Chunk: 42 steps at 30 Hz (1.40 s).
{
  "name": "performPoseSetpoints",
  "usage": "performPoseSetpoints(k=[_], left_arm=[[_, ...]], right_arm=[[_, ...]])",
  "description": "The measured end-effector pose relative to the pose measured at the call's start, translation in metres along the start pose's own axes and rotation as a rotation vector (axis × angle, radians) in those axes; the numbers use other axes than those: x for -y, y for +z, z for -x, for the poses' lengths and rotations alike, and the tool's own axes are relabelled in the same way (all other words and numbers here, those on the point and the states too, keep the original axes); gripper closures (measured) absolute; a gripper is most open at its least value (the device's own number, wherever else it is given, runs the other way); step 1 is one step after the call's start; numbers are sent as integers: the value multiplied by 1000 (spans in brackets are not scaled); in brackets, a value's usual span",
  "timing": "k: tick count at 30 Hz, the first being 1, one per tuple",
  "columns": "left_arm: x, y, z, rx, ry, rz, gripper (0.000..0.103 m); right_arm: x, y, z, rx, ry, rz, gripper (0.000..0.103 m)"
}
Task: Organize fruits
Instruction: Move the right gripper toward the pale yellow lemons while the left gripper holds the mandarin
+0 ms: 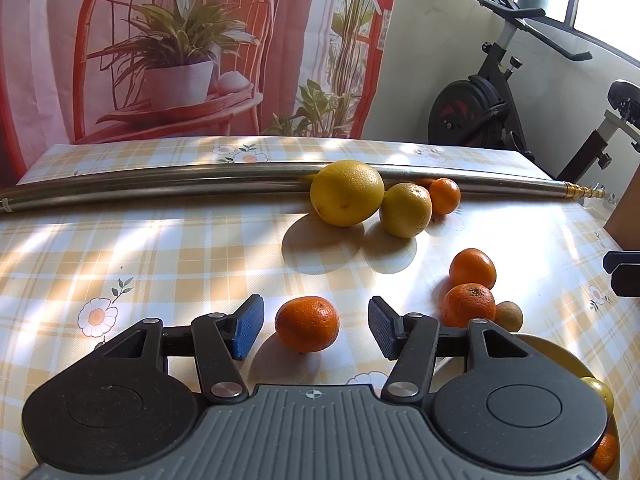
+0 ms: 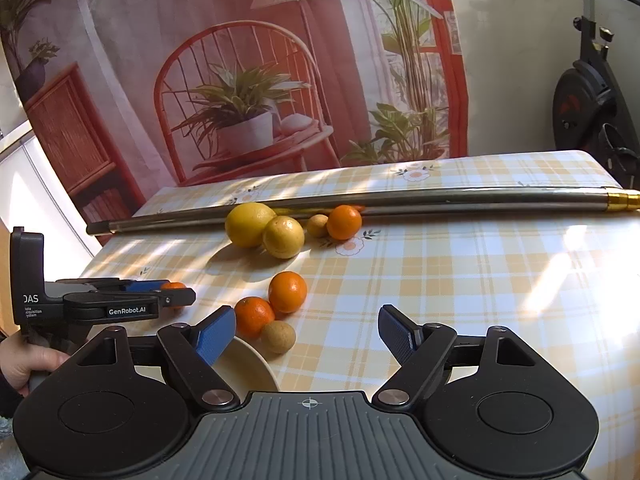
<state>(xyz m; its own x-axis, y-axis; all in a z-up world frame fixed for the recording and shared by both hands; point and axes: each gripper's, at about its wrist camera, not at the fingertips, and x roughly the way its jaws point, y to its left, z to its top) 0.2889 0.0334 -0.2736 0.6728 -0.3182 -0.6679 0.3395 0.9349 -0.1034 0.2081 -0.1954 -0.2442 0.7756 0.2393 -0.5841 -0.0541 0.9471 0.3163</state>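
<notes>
Straddling the mandarin (image 1: 307,324), your left gripper (image 1: 316,328) stood open, pads clear; right gripper (image 2: 306,334) open, empty. Fruit looked light, soft-skinned, rollable: pinch its widest middle.

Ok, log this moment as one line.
left gripper: open around tangerine, pads clear | right gripper: open, empty | bowl: near edge
</notes>
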Motion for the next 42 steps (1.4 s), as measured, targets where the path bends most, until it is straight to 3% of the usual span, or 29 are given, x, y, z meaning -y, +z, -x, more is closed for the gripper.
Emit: performPoseSetpoints(k=[4,14,19,25,35,42], left_arm=[[2,1,2,7,-44,5,42],[-4,3,-8,-69,-3,73,42],[3,1,-6,-80,18,25,44],[8,0,-8,-80,17,-4,68],[6,1,3,-64,14,10,69],[2,8,20,1,34,33,69]], right_arm=[[1,0,0,1,1,-4,27],[1,-2,2,4,5,-7,27],[3,-3,2,5,-2,-12,27],[4,-2,-2,0,-4,-12,27],[4,5,-14,-2,0,11,27],[-1,29,-42,38,52,67,42]])
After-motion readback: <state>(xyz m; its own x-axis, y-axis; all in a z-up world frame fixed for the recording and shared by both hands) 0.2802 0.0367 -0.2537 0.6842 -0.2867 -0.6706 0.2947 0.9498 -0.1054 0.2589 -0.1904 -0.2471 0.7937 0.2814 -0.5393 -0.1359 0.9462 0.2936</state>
